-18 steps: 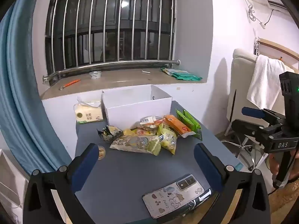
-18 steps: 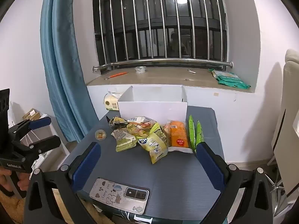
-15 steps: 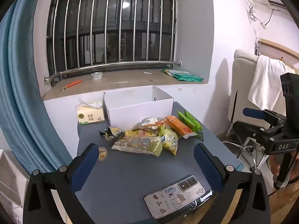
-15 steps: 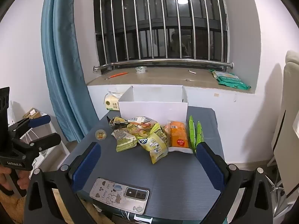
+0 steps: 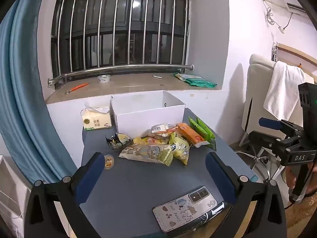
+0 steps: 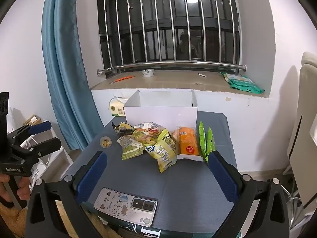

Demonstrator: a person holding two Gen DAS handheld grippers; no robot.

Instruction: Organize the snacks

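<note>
A pile of snack packets (image 5: 158, 146) lies on the grey table (image 5: 138, 188) in front of an open white box (image 5: 148, 113); it also shows in the right wrist view (image 6: 156, 142), with the box (image 6: 161, 109) behind it. An orange packet (image 6: 188, 142) and green packets (image 6: 206, 138) lie at the right of the pile. My left gripper (image 5: 154, 172) is open and empty, held above the table's near part. My right gripper (image 6: 157, 170) is open and empty, also short of the pile.
A phone in a cartoon case (image 5: 186, 208) lies at the table's near edge. A small round cup (image 5: 109, 160) sits left of the pile. A tissue pack (image 5: 96, 119) stands beside the box. A blue curtain (image 6: 65, 79) hangs left; a chair with a towel (image 5: 281, 95) stands right.
Both views have shifted very slightly; the table scene sits marginally lower and nearer. No object has moved and both grippers stay open.
</note>
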